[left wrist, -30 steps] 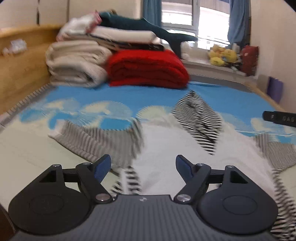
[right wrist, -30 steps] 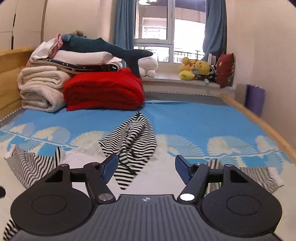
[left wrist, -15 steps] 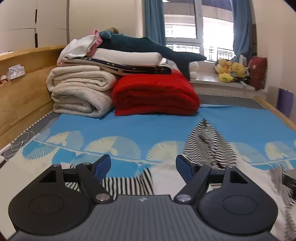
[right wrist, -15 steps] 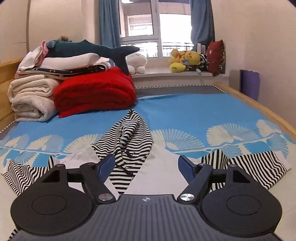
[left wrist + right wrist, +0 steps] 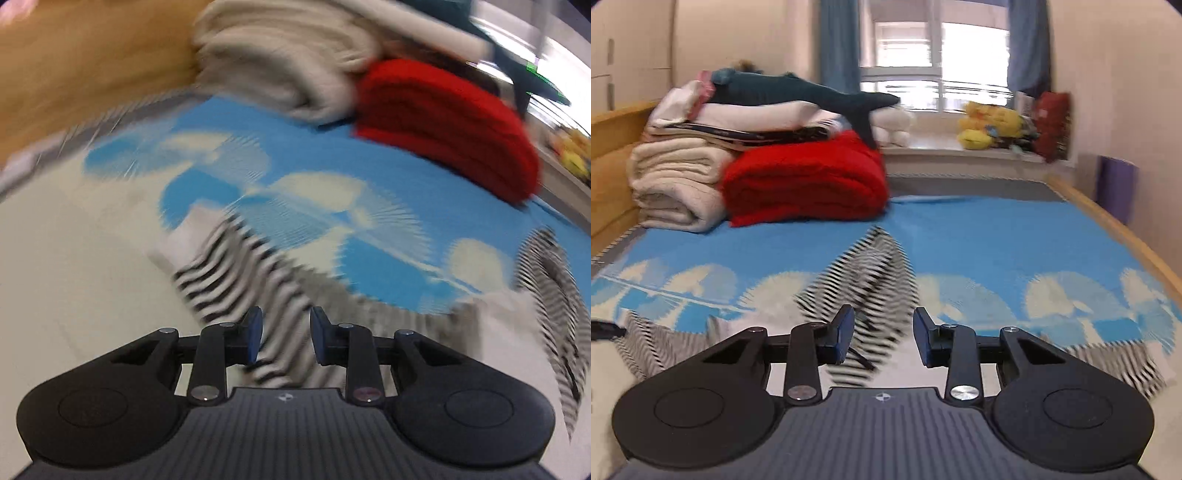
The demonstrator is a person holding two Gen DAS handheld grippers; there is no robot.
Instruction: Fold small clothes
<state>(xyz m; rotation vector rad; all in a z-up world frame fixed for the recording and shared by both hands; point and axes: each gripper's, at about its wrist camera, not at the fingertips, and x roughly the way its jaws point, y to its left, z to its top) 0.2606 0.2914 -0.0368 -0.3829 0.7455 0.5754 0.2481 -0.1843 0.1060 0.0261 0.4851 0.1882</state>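
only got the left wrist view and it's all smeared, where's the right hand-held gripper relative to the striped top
Observer: The right hand-held gripper is open and aimed at the striped top, with its fingers framing the pointed hood.
Operator: is the other sleeve laid out
Observer: Yes, a striped sleeve lies spread flat to the right on the blue bedspread.
Operator: anything past the right side of the bed
Observer: A purple object stands just beyond the wooden bed edge.
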